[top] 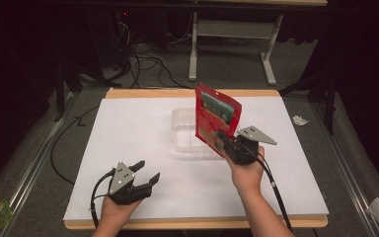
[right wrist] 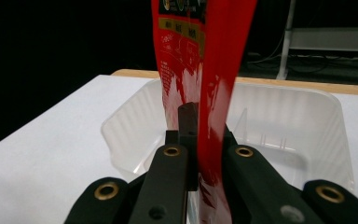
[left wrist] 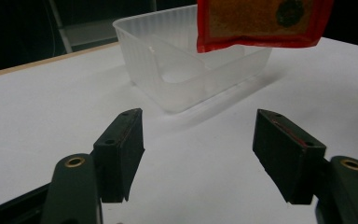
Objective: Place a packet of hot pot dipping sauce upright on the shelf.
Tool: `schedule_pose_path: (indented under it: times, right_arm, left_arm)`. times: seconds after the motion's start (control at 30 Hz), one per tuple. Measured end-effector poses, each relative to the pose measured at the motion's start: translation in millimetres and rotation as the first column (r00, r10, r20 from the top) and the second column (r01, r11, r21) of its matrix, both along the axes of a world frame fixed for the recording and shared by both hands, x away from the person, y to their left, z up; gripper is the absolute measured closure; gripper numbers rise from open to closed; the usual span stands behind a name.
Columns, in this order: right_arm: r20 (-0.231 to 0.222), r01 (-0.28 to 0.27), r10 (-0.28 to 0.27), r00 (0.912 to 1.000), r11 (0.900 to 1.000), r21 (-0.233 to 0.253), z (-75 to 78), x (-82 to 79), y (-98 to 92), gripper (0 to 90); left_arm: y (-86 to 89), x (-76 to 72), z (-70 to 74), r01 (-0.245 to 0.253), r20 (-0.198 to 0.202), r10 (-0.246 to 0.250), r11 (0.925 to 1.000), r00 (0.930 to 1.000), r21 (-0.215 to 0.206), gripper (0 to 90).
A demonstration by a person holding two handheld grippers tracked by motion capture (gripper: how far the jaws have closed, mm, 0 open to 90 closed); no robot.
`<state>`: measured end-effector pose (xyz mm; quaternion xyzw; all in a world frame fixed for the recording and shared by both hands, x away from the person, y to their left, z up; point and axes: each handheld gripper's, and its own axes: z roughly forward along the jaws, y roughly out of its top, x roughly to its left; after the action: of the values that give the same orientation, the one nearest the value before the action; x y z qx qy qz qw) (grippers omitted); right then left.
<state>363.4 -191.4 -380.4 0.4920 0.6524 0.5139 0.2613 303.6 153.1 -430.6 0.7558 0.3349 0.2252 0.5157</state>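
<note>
You look down and forward from above the white table [top: 143,148]. Both gripper cameras sit low, close, sharing the clear tray [left wrist: 177,70].

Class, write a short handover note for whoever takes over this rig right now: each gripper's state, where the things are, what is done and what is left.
Right gripper: jaws shut on the red pouch, held upright in the air at the clear plastic tray.
Left gripper: jaws open, holding nothing, low over the white board near its front edge.
Tray: sits mid-board; I see nothing in it.
Done: pouch picked up and brought to the tray.
Left, probably: lower the pouch into the tray and open the jaws.
</note>
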Motion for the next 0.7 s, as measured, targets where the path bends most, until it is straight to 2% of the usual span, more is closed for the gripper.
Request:
schedule_pose_path:
  times: [0.17, 0.27, 0.7]
  right_arm:
    - [0.0, 0.028, -0.028, 0.9996, 0.999, -0.018, 0.0, 14.6, 8.7, 90.0]
    - [0.003, 0.044, -0.044, 0.999, 0.999, -0.01, 0.5, 22.4, 11.0, 90.0]
    - [0.003, 0.104, -0.104, 0.9946, 0.995, 0.007, 2.9, 48.8, 22.9, 90.0]
  left_arm:
    - [1.3, 0.1, 0.1, 0.0, 0.003, 0.0, 1.0, 1.0, -0.004, 34.5]
    - [1.3, -0.3, -0.1, 0.0, 0.011, 0.0, 1.0, 0.9999, -0.002, 35.3]
    - [0.9, 0.0, -1.7, 0.0, 0.001, 0.0, 1.0, 1.0, -0.001, 33.7]
